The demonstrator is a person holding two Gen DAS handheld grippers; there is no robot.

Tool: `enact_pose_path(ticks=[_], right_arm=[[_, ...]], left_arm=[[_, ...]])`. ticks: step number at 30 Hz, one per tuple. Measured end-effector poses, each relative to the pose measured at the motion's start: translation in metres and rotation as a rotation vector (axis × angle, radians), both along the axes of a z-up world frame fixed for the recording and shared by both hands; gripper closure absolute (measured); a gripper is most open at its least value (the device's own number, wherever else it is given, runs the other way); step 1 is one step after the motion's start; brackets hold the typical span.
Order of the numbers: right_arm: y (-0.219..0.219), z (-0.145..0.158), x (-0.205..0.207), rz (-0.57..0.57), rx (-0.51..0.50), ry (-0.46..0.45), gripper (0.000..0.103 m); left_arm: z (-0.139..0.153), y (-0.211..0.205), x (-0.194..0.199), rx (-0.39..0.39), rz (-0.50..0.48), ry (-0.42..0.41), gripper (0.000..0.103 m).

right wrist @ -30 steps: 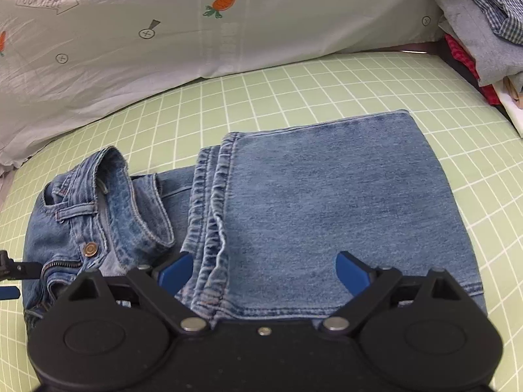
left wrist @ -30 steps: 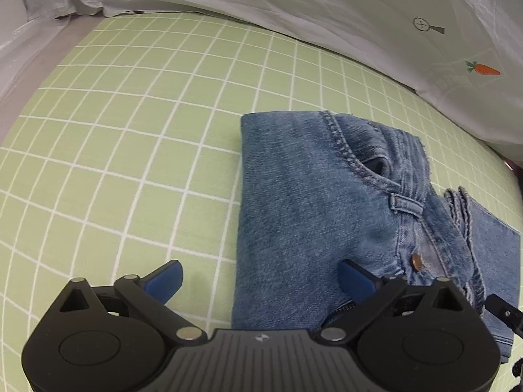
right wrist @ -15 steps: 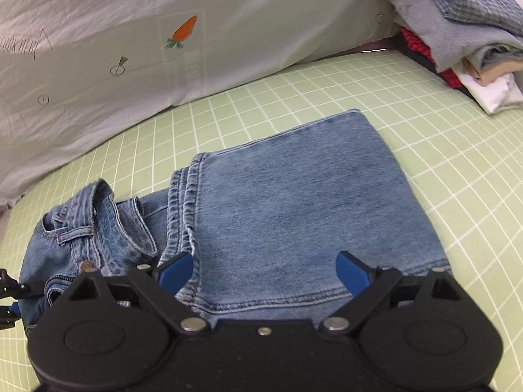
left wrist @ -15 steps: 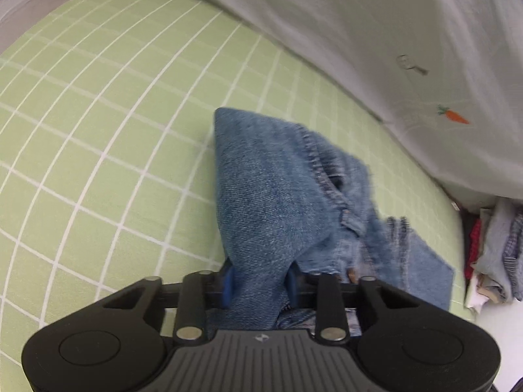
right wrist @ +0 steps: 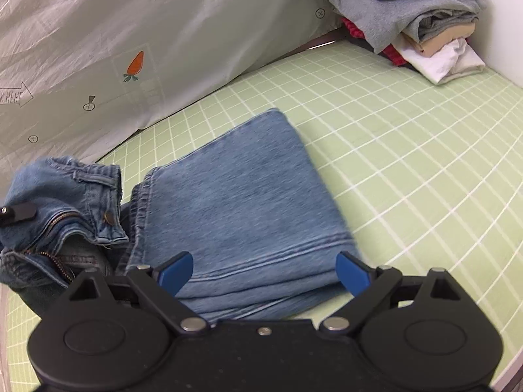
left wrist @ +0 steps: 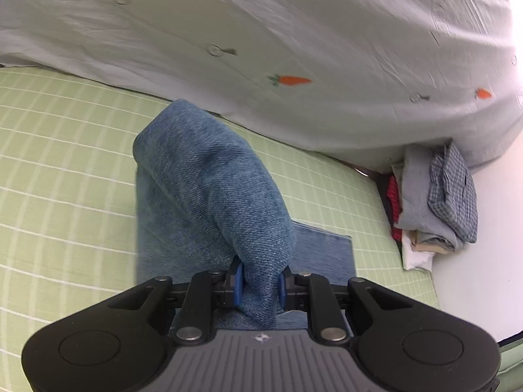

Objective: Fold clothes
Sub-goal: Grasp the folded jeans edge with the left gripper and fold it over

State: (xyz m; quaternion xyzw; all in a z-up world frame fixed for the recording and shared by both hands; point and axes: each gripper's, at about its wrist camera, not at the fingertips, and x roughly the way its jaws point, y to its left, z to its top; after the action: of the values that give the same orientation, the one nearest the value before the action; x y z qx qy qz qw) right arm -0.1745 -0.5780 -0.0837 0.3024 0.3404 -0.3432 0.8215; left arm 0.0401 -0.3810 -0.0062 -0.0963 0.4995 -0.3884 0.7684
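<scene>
Left wrist view: my left gripper (left wrist: 259, 285) is closing its blue pads on a bunched fold of the jeans (left wrist: 209, 192), and the denim is rising in a hump that's hiding most of what's behind it on the green checked mat (left wrist: 62, 170). The rest of the jeans is lying flat underneath, partly cut off by the gripper body. In the right wrist view, my right gripper (right wrist: 264, 272) is hanging with its jaws spread wide over the folded leg, gripping nothing. The waistband is crumpling at the left, a bit blurred. A stack of folded clothes (right wrist: 421, 23) is sitting in the far corner.
</scene>
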Motion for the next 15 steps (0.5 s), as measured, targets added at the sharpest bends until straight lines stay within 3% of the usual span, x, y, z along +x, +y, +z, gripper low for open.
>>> enact_pose_path(ticks=[8,15], right_arm=[[-0.071,-0.02,0.018,-0.012,0.013,0.028,0.008],[-0.098,-0.044,0.069,0.088,0.032,0.066,0.008]], left_arm=[[-0.04,-0.079,-0.01,0.045,-0.023,0.088,0.076],[-0.08,-0.088,0.005,0.011,0.041,0.227,0.072]])
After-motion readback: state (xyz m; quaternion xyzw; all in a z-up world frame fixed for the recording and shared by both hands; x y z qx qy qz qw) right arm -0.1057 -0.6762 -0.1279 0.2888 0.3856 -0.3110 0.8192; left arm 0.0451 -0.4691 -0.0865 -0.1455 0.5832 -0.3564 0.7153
